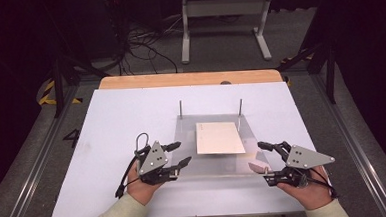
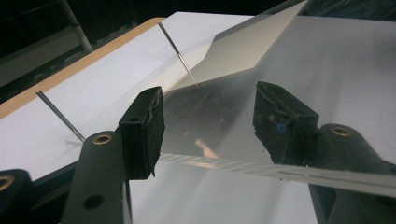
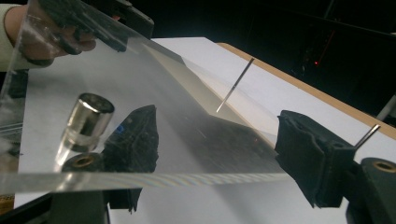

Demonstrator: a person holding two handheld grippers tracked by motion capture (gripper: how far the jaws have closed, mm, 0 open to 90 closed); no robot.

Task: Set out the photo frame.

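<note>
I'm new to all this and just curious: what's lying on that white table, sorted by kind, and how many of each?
Clear plastic sheet: 1
White paper: 1
Thin metal pins: 2
Small metal cylinder: 1
Hand-held grippers, left gripper and right gripper: 2
Total: 7

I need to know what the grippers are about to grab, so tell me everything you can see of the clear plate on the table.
The clear plate is a transparent, acrylic-looking rectangular sheet, faintly scuffed, lying over the white table. Two thin metal pins stand at its far edge. A pale sheet of paper shows at its middle; above or beneath, I cannot tell. A short metal stud sits near its near right corner. The left gripper and right gripper straddle its near edge, open.
</note>
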